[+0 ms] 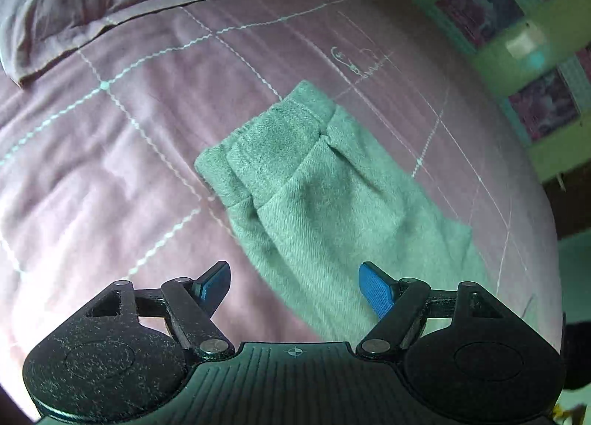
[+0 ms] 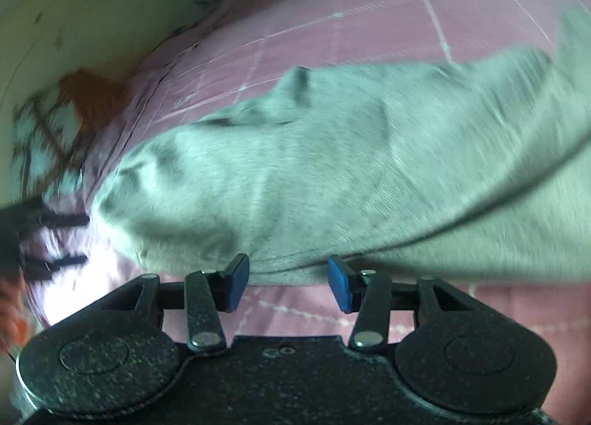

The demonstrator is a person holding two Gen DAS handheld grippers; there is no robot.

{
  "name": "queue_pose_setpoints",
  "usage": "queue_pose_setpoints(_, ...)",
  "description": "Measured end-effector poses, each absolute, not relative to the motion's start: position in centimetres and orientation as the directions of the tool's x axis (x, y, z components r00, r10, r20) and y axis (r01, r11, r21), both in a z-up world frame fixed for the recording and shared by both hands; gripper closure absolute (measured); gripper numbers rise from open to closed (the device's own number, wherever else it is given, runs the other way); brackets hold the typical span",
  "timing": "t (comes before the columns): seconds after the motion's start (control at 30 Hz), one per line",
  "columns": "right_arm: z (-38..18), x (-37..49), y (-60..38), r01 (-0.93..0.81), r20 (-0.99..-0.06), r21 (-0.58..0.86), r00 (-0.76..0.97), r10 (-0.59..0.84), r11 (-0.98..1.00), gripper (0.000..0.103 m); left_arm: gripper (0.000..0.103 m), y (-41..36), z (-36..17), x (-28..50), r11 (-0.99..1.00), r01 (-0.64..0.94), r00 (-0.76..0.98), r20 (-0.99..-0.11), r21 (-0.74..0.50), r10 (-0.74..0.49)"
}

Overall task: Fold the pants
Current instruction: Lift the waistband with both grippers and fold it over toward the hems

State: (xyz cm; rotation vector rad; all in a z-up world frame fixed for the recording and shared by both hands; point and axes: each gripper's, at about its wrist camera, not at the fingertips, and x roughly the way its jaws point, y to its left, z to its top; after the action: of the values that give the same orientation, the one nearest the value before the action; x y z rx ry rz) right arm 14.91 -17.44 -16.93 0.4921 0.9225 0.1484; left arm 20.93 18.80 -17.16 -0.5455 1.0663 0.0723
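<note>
Through the left wrist camera I see my left gripper (image 1: 295,286) hanging over the bed (image 1: 110,174), its blue pads (image 1: 376,292) spread wide and released, with nothing pinched between them. The pants (image 1: 314,196) lie flat on the pink checked cover, grey-green and doubled over lengthwise, the ribbed waistband (image 1: 266,140) pointing away from me toward the head of the bed. The cloth runs back under the right-hand pad, which sits above it without pressing. A pillow (image 1: 62,19) in the same pink fabric lies at the far left corner of the bed. The right edge of the bed borders a green wall with dark framed panels (image 1: 480,4).

Through the right wrist camera the picture is smeared by motion. My right gripper (image 2: 288,283) has its pads parted, gripping nothing; the near hem of the pants (image 2: 332,174) lies just beyond the fingertips, and I cannot tell whether they brush it. The garment stretches across the cover from the left edge of the bed toward the right, rumpled at the left end. Beyond the left edge are a pale wall (image 2: 74,19) and some blurred orange and dark shapes I cannot make out.
</note>
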Motion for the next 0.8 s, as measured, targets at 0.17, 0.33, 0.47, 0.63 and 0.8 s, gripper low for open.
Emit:
queue_pose_setpoints(0.17,-17.3,14.7,-18.9,0.153,-0.737,0.476,0.606,0.298,0.866,0.056,0.069,17.4,-19.1,22.5,0.836,-0.336,0.480,-0.842,-0.434,-0.245)
queue_pose_setpoints(0.33,-17.1,14.9,-19.9,0.216,-0.743,0.506,0.601,0.295,0.835,0.056,0.087,16.5,-20.7,23.4,0.828,-0.368,0.470,-0.853,-0.423,-0.227)
queue_pose_setpoints(0.47,-17.9,15.1,-20.1,0.281,-0.734,0.566,0.599,0.320,0.775,0.062,0.093,15.8,-20.0,23.0,0.858,-0.320,0.513,-0.835,-0.403,-0.201)
queue_pose_setpoints(0.63,-19.7,15.7,-21.1,0.388,-0.732,0.617,0.601,0.320,0.684,0.093,0.096,16.1,-19.2,22.9,0.857,-0.298,0.535,-0.817,-0.420,-0.214)
queue_pose_setpoints(0.8,-15.8,13.9,-19.0,0.244,-0.649,0.612,0.698,0.302,0.752,0.096,0.097,17.6,-16.3,21.8,0.860,-0.252,0.610,-0.763,-0.444,-0.215)
